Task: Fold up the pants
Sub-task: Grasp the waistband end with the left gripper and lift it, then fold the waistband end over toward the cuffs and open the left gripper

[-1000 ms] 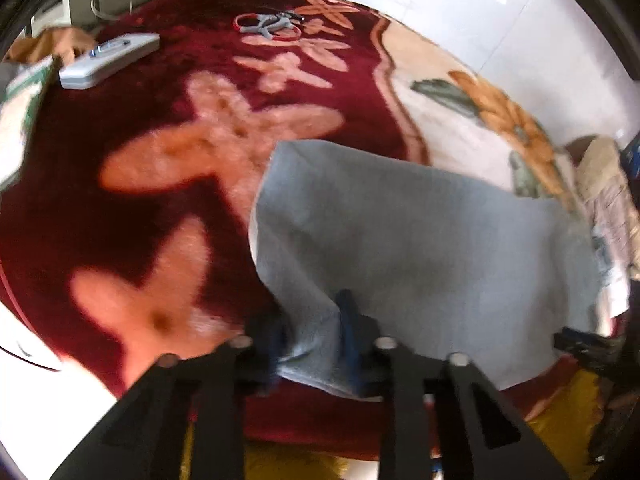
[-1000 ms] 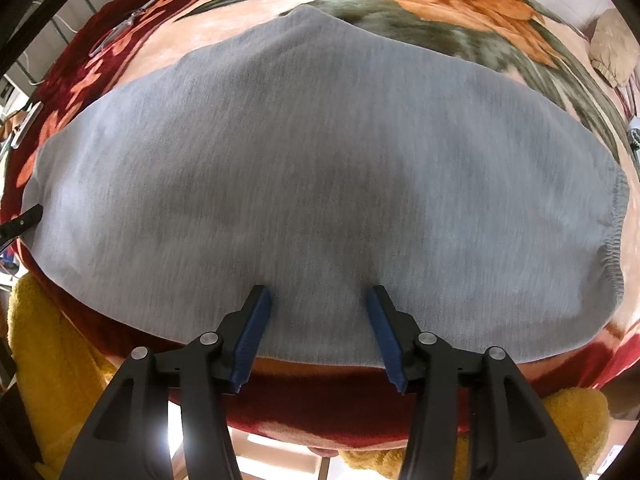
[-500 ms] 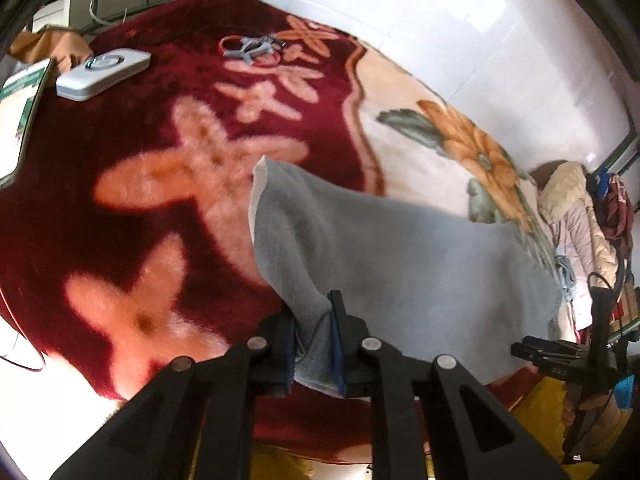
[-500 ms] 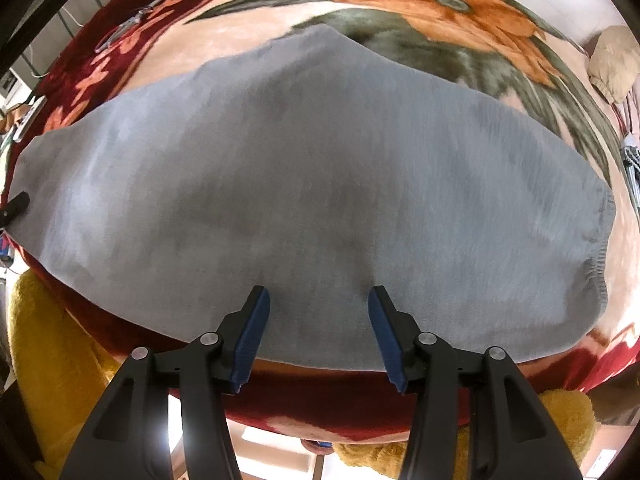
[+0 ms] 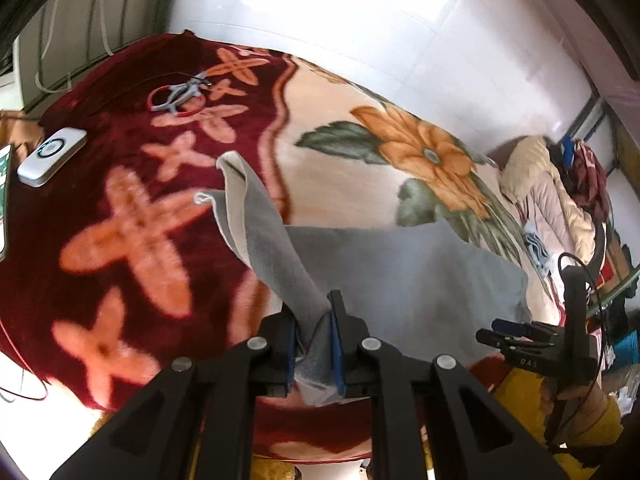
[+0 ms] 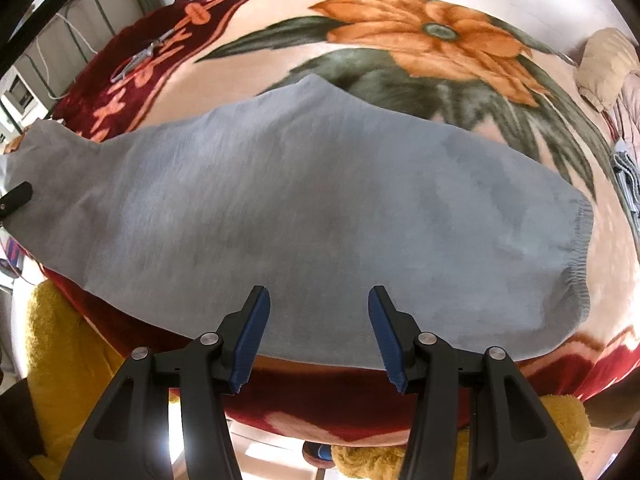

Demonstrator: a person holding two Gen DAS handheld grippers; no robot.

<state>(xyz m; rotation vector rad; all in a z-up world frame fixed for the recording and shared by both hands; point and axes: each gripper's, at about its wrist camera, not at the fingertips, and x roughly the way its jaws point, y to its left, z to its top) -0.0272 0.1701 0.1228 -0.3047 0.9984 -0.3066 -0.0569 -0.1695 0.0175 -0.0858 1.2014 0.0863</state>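
Note:
Grey pants (image 6: 320, 208) lie flat across a flowered blanket (image 6: 400, 32), with the elastic waistband (image 6: 580, 248) at the right. My left gripper (image 5: 312, 320) is shut on the leg end of the pants (image 5: 400, 272) and holds it raised off the blanket, so the hem (image 5: 232, 184) curls upward and shows its pale inside. My right gripper (image 6: 318, 320) hovers open over the pants' near edge with nothing between its blue pads. It also shows at the right of the left wrist view as the right gripper (image 5: 516, 340), held by a hand in a yellow sleeve.
Red-handled scissors (image 5: 180, 94) and a white remote-like device (image 5: 52, 156) lie on the dark red part of the blanket (image 5: 120, 240). A pile of clothes (image 5: 540, 184) sits at the far right. A yellow plush cover (image 6: 60, 340) hangs below the front edge.
The left gripper closed on the leg end and lifted it, so the hem now stands up off the blanket. The right gripper rose slightly and stays open.

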